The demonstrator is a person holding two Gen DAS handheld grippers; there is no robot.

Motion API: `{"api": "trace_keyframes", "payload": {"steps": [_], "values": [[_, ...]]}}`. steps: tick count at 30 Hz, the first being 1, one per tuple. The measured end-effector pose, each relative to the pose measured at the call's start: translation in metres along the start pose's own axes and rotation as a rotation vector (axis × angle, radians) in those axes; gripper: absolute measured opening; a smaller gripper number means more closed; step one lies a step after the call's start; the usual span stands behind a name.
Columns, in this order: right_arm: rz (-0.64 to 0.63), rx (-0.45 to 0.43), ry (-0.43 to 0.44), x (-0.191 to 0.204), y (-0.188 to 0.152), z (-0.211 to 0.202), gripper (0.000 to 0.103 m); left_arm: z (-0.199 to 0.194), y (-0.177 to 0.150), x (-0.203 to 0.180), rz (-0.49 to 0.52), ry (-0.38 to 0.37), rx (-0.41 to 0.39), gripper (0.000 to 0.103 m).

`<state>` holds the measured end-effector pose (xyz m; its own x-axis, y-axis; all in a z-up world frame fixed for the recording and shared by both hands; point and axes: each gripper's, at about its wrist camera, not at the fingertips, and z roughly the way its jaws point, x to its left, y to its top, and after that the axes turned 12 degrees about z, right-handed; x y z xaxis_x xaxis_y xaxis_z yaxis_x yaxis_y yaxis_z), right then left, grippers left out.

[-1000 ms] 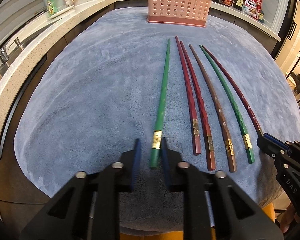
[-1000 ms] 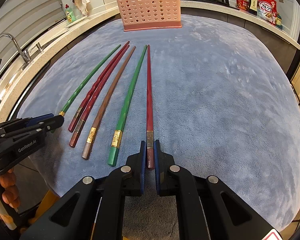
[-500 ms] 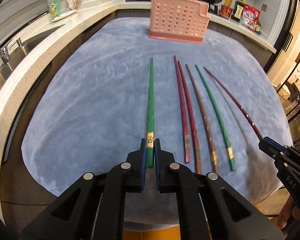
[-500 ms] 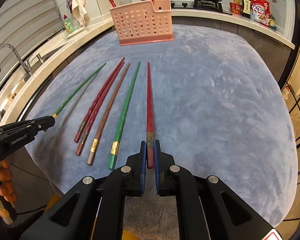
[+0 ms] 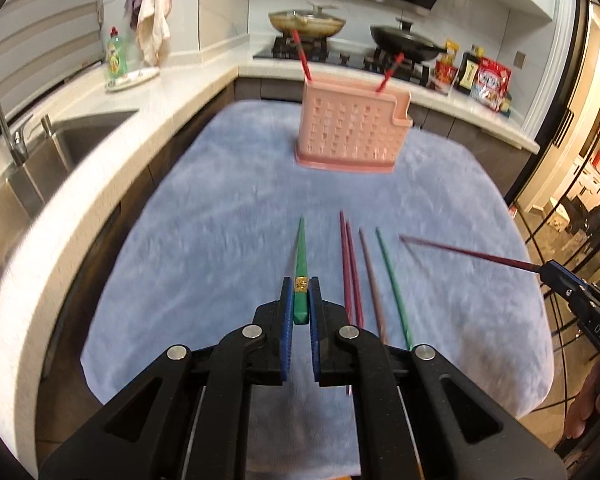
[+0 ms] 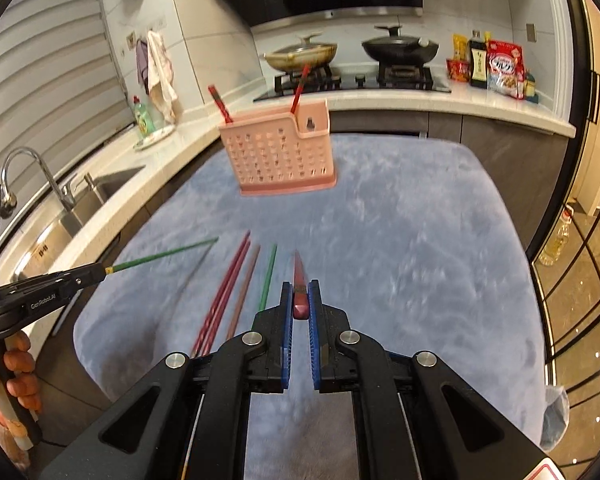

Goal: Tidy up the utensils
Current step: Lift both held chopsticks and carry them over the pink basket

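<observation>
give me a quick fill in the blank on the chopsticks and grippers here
1. The left gripper is shut on a ____ chopstick.
2. The right gripper is shut on a ____ chopstick.
3. ____ chopsticks still lie on the blue cloth.
4. Two red chopsticks already stand in the ____ holder.

Missing words: green; red; four; pink

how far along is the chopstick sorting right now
Done: two red chopsticks already stand in the pink holder. In hand: the left tongs grip a green chopstick; the right tongs grip a dark red chopstick. Left: four chopsticks lie on the blue cloth.
</observation>
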<state>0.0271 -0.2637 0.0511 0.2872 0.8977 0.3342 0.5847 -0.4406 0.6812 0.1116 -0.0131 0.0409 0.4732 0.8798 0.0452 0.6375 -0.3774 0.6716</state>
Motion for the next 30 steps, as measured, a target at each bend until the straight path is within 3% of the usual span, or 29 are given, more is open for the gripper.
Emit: {"api": "trace_keyframes", "payload": {"steps": [8,19,30], "values": [[-0.007,-0.088,0.009,0.005,0.048,-0.003,0.007,-0.001,0.053,0.009,0.012,0.034,-0.065,0.007],[0.053,-0.176,0.072,0.007,0.118,0.003,0.007,-0.001,0.129,0.022,0.003,0.025,-0.147,0.007],[0.091,-0.333,0.184,0.042,0.214,0.016,0.007,-0.035,0.23,0.021,0.006,0.038,-0.354,0.007]]}}
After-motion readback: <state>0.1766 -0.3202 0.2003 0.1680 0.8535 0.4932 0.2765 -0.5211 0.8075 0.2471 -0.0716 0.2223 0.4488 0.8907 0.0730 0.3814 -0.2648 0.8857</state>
